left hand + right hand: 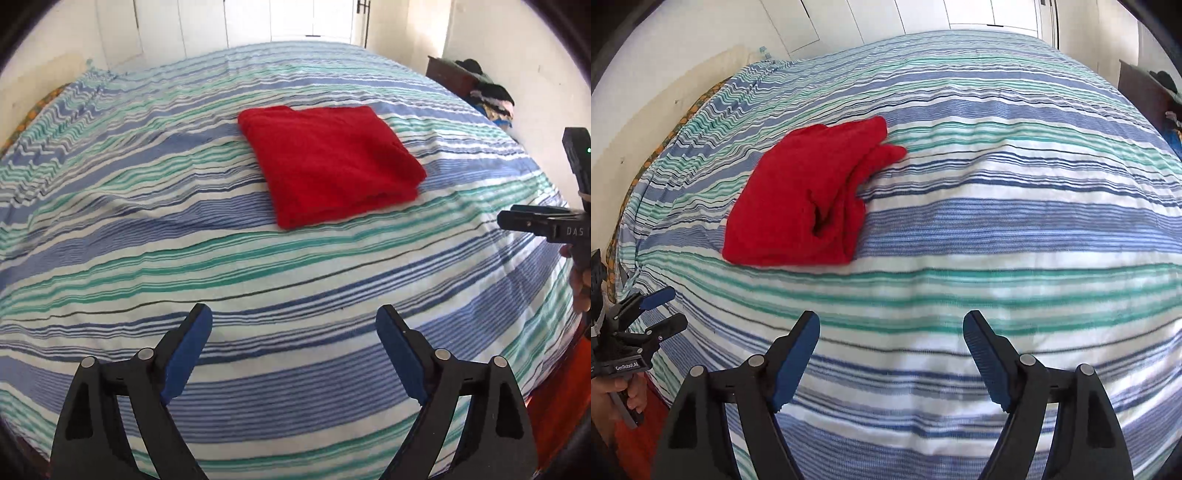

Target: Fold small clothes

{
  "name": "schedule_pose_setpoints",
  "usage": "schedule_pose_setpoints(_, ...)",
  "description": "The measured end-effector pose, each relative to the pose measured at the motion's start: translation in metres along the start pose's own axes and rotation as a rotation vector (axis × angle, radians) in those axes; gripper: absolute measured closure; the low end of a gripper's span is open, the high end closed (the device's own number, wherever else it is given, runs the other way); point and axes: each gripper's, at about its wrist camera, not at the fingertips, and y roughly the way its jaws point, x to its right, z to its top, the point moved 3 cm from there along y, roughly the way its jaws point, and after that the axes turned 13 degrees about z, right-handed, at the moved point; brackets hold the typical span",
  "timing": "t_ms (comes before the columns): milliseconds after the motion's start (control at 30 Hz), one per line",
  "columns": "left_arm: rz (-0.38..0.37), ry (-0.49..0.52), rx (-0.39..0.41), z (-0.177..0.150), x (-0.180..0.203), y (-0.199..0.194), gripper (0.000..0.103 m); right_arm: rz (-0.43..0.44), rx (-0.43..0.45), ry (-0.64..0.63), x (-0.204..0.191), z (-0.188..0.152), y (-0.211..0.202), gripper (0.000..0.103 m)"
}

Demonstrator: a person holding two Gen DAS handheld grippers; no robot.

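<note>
A red cloth (330,164) lies folded into a thick rectangle on the striped bedspread (184,240). It also shows in the right wrist view (807,195), with its layered edge facing right. My left gripper (294,325) is open and empty, held above the bed, well short of the cloth. My right gripper (891,330) is open and empty, above the bed to the right of the cloth. The right gripper shows at the right edge of the left wrist view (535,221). The left gripper shows at the lower left of the right wrist view (663,310), jaws apart.
The bed's blue, green and white striped cover (997,221) fills both views. A pile of dark clothes (487,92) sits on furniture past the bed's far right. White walls and closet doors (295,18) stand behind. An orange-red surface (561,387) lies beside the bed's near edge.
</note>
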Motion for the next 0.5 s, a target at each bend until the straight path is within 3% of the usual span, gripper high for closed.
schedule_pose_setpoints(67,0.091,0.024,0.075,-0.003,0.003,-0.034,0.008,-0.035,0.013,-0.003,-0.010,-0.027,-0.024,0.005)
schedule_pose_setpoints(133,0.185,0.001,0.102,-0.008,-0.002,-0.062,0.000,-0.047,0.054,-0.016,-0.025,-0.050,-0.050,0.001)
schedule_pose_setpoints(200,0.259,-0.035,0.154,-0.015,-0.009,-0.087,0.001,-0.055,0.085,-0.020,-0.044,-0.070,-0.073,0.001)
schedule_pose_setpoints(233,0.270,-0.045,0.150,-0.018,-0.011,-0.095,0.001,-0.066,0.092,-0.021,-0.053,-0.080,-0.082,0.001)
schedule_pose_setpoints(400,0.179,-0.010,0.015,-0.034,-0.012,-0.119,0.001,-0.155,0.056,-0.085,-0.106,-0.111,-0.106,0.001)
schedule_pose_setpoints(500,0.172,-0.029,-0.026,-0.042,-0.017,-0.130,0.001,-0.160,0.027,-0.138,-0.135,-0.115,-0.114,0.001)
